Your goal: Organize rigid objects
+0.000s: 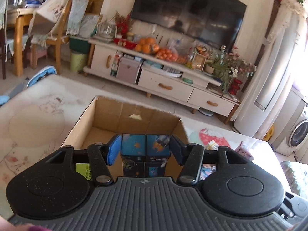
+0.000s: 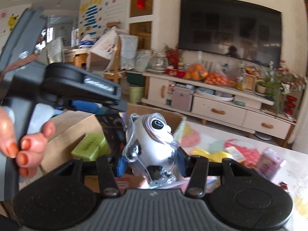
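Note:
My left gripper is shut on a dark blue space-print cube and holds it over the open cardboard box. A green box lies in the box at the lower left. My right gripper is shut on a white panda figure in clear plastic, held at the box's right side. In the right wrist view the left gripper's body and the hand on it are at the left above the box, with the cube and the green box below.
The box stands on a pale printed mat. Small packages lie on the mat to the right: a pink box, a yellow item and a small carton. A TV cabinet stands across the room.

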A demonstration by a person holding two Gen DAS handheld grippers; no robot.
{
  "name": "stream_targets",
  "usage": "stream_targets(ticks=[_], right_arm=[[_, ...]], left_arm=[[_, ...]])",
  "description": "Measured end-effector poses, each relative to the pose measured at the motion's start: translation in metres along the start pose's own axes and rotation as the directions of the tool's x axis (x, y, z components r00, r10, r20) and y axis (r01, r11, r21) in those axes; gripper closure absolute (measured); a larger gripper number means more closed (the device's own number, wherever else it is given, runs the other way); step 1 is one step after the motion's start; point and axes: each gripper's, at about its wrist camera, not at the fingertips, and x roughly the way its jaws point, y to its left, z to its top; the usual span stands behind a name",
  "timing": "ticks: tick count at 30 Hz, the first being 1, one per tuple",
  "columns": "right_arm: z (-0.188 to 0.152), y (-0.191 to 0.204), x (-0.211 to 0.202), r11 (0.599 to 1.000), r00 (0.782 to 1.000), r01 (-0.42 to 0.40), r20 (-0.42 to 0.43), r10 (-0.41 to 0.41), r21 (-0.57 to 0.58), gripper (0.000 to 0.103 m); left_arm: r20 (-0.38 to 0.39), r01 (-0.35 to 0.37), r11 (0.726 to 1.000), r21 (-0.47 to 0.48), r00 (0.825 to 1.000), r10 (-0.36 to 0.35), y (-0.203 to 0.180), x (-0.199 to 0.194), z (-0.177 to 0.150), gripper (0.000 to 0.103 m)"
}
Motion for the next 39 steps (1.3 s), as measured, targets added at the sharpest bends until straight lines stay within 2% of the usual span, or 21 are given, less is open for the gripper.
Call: stream_targets(ticks=[3,15,18,21,23,25,32,39], right_arm=[[-0.001,0.012,0.009,1.0,1.0,-0.019,-0.015,0.019,-0.023,0.053],[-0.007,0.043,0.033,0.993,0.992,-0.102,-0.078,0.097,-0.056,0.053],[-0.011,0.054,0.036,0.991,0.989,-0.12,-0.093,0.113,-0.065,0.051],[-0.015,0.059,0.033,0.99,0.99,-0.122,-0.083,0.115,-0.076,0.042],[-0.016,0.06,0.03,0.99,0.992,-0.111,-0.07,0.104,-0.092,0.039],[-0.016,0.06,0.026,0.991,0.995,-0.09,-0.054,0.085,-0.098,0.036],[-0.018,0.044,-0.003,0.997,1.0,-0.011,0.023,0.013,-0.081,0.02],[-0.028,0.027,-0.021,0.993,0.992,0.091,0.089,-0.085,-0.07,0.012]], left_arm=[[-0.011,-0.02,1.0,-0.007,1.0,0.02,0.001,0.0,-0.004,0.07],[0.003,-0.062,0.998,-0.002,0.998,0.062,0.0,-0.007,-0.01,0.064],[0.008,-0.08,0.997,0.005,0.997,0.08,0.001,-0.006,-0.01,0.05],[0.012,-0.091,0.996,0.006,0.996,0.091,0.002,-0.006,-0.011,0.031],[0.017,-0.103,0.995,0.001,0.995,0.103,0.004,-0.006,-0.011,0.008],[0.023,-0.11,0.994,-0.006,0.994,0.11,0.004,-0.007,-0.011,0.001],[0.02,-0.091,0.996,0.002,0.996,0.091,-0.002,-0.008,-0.015,0.0],[0.011,-0.082,0.996,0.032,0.997,0.082,-0.009,-0.008,-0.02,0.0]])
